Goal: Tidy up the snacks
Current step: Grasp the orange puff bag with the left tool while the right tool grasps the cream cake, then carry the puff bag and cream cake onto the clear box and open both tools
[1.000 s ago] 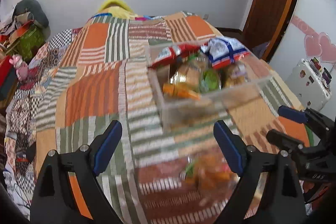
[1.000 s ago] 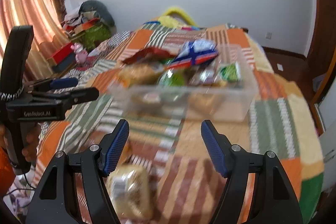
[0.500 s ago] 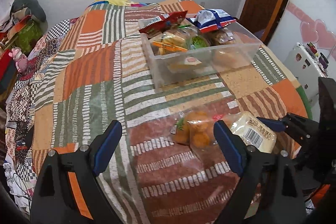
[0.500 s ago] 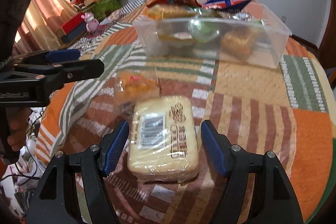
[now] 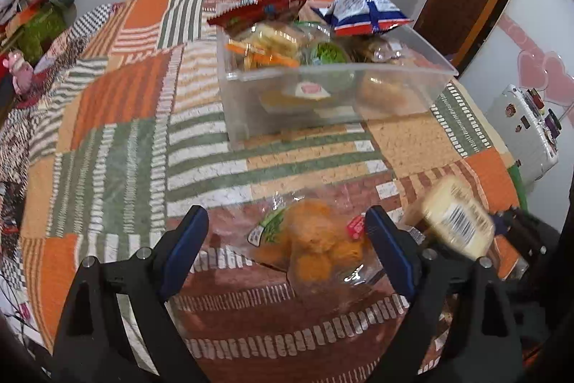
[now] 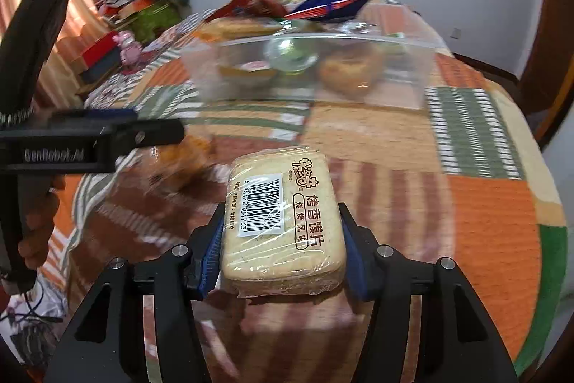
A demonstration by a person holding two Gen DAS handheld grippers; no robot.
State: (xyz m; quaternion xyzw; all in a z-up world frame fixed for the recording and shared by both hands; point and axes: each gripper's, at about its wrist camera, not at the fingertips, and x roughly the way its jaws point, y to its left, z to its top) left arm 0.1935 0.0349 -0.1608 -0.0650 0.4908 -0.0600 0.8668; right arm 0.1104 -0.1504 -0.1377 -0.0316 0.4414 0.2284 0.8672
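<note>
A: Status. Our right gripper (image 6: 281,250) has just been closing; its blue pads now sit against both long sides of the wrapped toast pack (image 6: 283,218), which lies on the patchwork quilt (image 6: 488,203). Our left gripper (image 5: 287,250) stands wide open, holding nothing, with the clear bag of orange cakes (image 5: 315,246) between its fingers, lying on the quilt and not pressed.

B: Destination?

A: The clear plastic bin (image 6: 412,74), farther along the quilt and well apart from both packs. It is already heaped; a red packet (image 5: 265,6) and a blue-and-white packet (image 5: 362,13) ride above its rim.

B: Procedure for the toast pack?

A: We judge the grip adequate but rearward: most of the pack projects ahead of the pads. Lift slowly, keep it level, and watch for the film slipping.

B: And the bag?

A: Lower the left gripper until the fingers bracket the cakes themselves, not loose film, then close gently; we expect the contents to crush easily. Keep the two grippers from colliding, since they work just beside each other.
</note>
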